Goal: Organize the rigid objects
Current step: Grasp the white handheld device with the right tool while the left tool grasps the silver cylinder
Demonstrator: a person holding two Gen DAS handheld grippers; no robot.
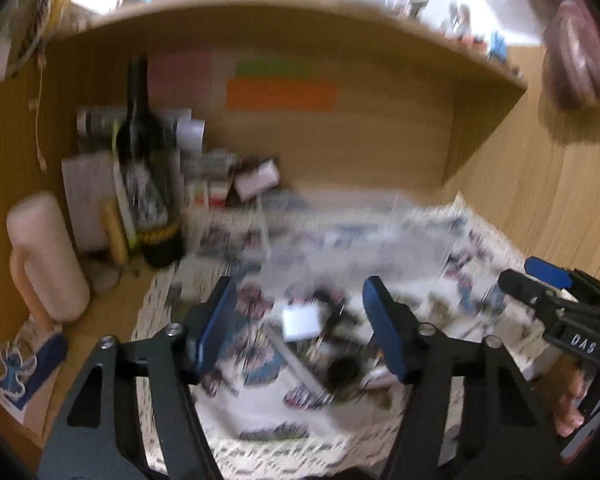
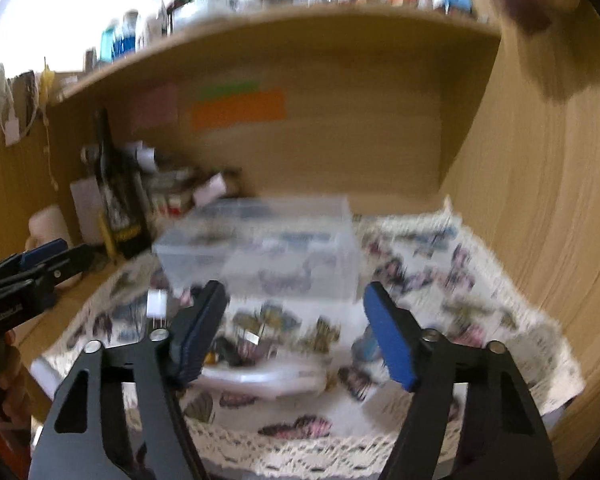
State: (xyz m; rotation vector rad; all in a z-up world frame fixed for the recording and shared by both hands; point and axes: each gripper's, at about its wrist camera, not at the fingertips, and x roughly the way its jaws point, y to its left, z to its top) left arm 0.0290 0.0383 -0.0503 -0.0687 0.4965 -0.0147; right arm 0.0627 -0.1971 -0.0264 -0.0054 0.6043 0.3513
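Both views are motion-blurred. A clear plastic box [image 2: 268, 248] stands on a butterfly-print cloth [image 2: 460, 288]; it also shows in the left wrist view [image 1: 352, 236]. In front of it lie several small items: a white square piece [image 1: 302, 322], dark small parts [image 1: 344, 372], and a clear flat lid or tray [image 2: 260, 378]. My left gripper [image 1: 300, 332] is open and empty above the small items. My right gripper [image 2: 296, 336] is open and empty above the lid, just in front of the box.
A dark wine bottle [image 1: 148, 176] stands at the back left with boxes and papers [image 1: 220, 176] beside it. A pink cylinder [image 1: 44, 256] stands at the left. Wooden walls [image 2: 540, 200] close the desk nook at the right and back, with a shelf [image 1: 284, 16] overhead.
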